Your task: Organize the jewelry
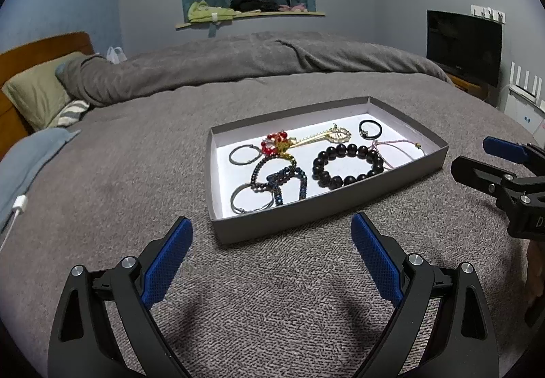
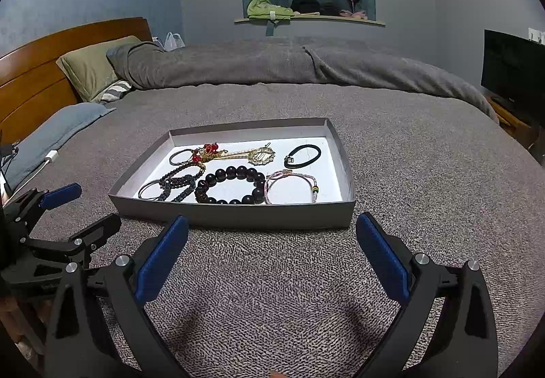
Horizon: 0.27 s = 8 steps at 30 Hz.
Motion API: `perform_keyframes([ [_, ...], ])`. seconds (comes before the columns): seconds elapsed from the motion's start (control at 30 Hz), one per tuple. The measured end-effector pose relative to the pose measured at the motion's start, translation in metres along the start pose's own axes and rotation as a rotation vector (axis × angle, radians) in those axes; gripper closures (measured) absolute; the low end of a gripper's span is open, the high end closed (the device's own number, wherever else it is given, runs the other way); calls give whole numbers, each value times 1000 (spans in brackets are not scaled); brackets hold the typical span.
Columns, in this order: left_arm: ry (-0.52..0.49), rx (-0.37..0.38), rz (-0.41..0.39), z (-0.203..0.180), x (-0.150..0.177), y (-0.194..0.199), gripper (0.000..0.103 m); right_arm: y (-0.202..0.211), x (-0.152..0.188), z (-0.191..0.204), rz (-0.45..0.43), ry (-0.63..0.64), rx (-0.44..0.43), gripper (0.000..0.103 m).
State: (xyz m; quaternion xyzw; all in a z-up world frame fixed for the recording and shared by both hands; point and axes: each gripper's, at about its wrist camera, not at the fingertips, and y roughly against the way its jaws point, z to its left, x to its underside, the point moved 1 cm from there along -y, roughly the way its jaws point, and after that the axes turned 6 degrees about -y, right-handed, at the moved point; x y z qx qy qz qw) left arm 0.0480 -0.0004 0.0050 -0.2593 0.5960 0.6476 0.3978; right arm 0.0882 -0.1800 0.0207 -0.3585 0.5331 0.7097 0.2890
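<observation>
A shallow grey box tray (image 1: pixel 272 228) (image 2: pixel 238 216) lies on the grey bed cover and holds the jewelry. In it are a dark wooden bead bracelet (image 1: pixel 347 166) (image 2: pixel 231 185), a pink cord bracelet (image 1: pixel 398 148) (image 2: pixel 291 187), a black hair tie (image 1: pixel 370 129) (image 2: pixel 302 155), a gold hairpin with red beads (image 1: pixel 306 139) (image 2: pixel 235 153), two silver rings (image 1: pixel 242 154) (image 2: pixel 180 156) and small dark bead strands (image 1: pixel 279 178) (image 2: pixel 180 182). My left gripper (image 1: pixel 272 241) is open and empty, just in front of the tray. My right gripper (image 2: pixel 272 241) is open and empty, also before the tray.
The bed cover (image 1: pixel 272 292) stretches all around the tray. Pillows (image 1: pixel 37 95) and a wooden headboard (image 2: pixel 44 71) are at the left. A white charger cable (image 1: pixel 17 207) lies at the left. A dark TV (image 1: pixel 463 47) stands at the right.
</observation>
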Motion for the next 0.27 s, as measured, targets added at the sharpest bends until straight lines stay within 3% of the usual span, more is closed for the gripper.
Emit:
perform_keyframes([
  [0.27, 18, 9, 33, 1, -1, -5, 9, -1, 2, -2, 6, 6, 1, 6],
])
